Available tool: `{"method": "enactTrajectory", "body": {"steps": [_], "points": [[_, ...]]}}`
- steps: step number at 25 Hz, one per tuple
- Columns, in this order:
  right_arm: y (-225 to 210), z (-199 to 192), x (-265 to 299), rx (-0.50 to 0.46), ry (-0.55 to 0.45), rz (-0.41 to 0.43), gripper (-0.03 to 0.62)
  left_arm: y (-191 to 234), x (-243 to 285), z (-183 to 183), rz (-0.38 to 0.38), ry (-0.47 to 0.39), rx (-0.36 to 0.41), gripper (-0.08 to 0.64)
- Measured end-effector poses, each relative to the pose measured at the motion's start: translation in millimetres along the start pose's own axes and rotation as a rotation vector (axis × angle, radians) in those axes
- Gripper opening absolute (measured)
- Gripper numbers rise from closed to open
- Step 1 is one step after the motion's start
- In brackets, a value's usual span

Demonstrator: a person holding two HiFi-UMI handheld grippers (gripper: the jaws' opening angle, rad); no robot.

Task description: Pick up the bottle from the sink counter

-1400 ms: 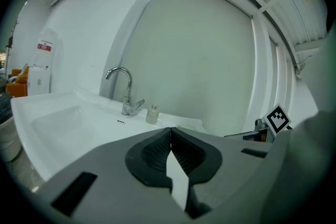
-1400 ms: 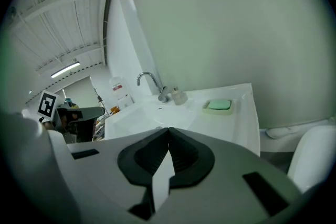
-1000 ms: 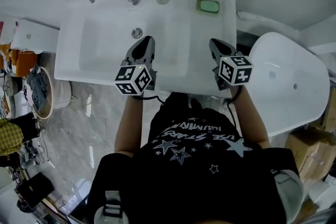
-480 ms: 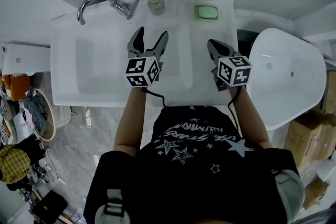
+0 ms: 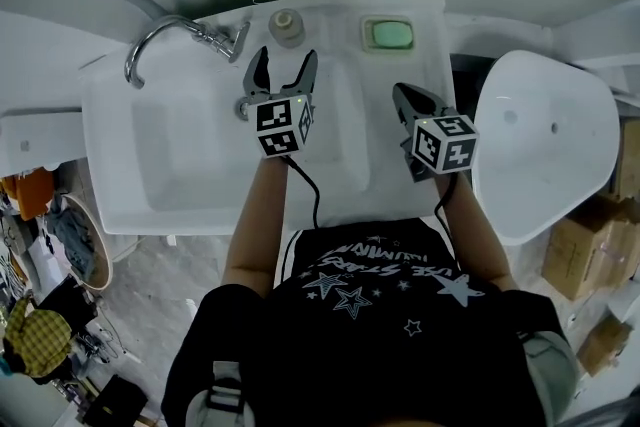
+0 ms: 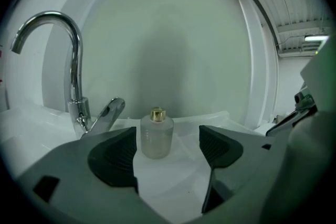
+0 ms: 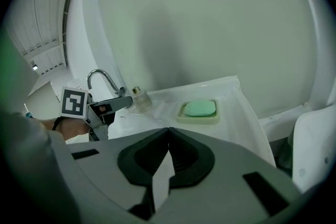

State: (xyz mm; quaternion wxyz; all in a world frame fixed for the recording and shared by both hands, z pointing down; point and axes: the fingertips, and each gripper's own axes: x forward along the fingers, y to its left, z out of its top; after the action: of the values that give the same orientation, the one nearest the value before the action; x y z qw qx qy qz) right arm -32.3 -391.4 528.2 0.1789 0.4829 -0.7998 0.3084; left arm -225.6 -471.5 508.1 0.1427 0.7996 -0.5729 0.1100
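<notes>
Approach step — the left gripper (image 5: pixel 281 60), jaws opening wide and empty, faces the gold-capped frosted glass bottle (image 5: pixel 286 25) upright at the white sink counter's (image 5: pixel 400 65) back edge; next, likely advance and clamp. The right gripper (image 5: pixel 398 92) idles, jaws together.

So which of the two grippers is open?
The left gripper: its jaws are opening, nothing between them yet, the bottle just ahead. The right gripper is shut.

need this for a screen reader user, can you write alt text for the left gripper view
A small frosted bottle with a gold cap stands upright on the white sink counter, centred just beyond the left claw, whose jaws are opening with nothing between them. A chrome faucet curves up at the left.
</notes>
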Motion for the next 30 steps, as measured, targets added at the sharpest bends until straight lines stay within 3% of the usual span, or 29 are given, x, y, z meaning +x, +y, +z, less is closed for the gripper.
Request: {"method": "enactTrajectory", "body": {"steps": [9,16,30], "points": [[-26,-7,11,0.048,0.031,-0.044,0.006,15,41,-20,0.082,0.011,0.02,0.357],[-36,-10,19,0.07,0.048,-0.044,0.006,11,54,-21,0.077,-0.013,0.046,0.357],[-33,-20,28,0.093,0.071,-0.01,0.006,23,74,-18,0.103,0.018,0.043,0.357]]}}
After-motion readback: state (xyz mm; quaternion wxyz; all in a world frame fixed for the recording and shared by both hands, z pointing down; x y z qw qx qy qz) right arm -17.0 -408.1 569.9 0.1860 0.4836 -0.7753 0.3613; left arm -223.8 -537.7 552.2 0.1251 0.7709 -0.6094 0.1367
